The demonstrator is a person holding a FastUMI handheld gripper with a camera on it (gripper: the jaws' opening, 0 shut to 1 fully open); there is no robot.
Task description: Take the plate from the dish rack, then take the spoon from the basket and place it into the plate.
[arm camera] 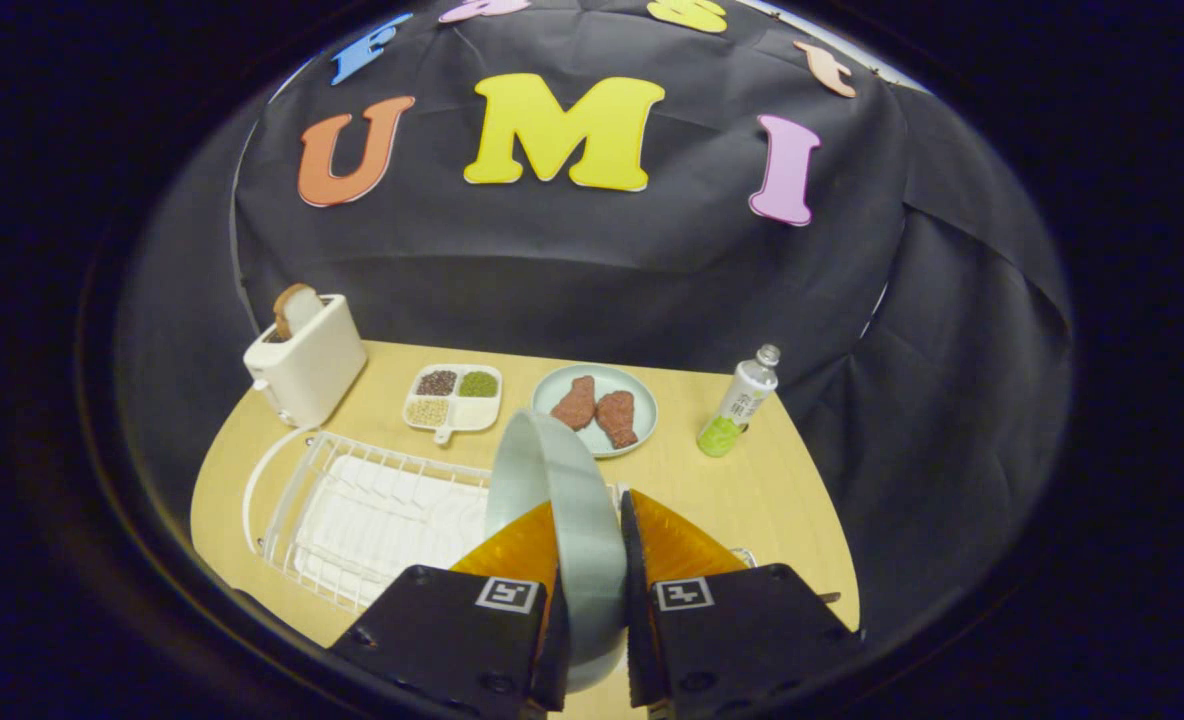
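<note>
A pale grey-green plate (552, 490) stands on edge between my two fingers, held up above the white wire dish rack (352, 510). My gripper (590, 530) is shut on the plate, one finger pressing each face of it. The rack lies on the wooden table (752, 490), below and to the left of the fingers, with a white tray in its bottom. A sliver of wire shows just past the right finger; I cannot tell what it belongs to.
Beyond the fingers stand a white toaster (304, 370) with a slice of bread in it, a divided dish of beans (452, 398), a round plate with two pieces of meat (597, 408), and a bottle (739, 402) to the right.
</note>
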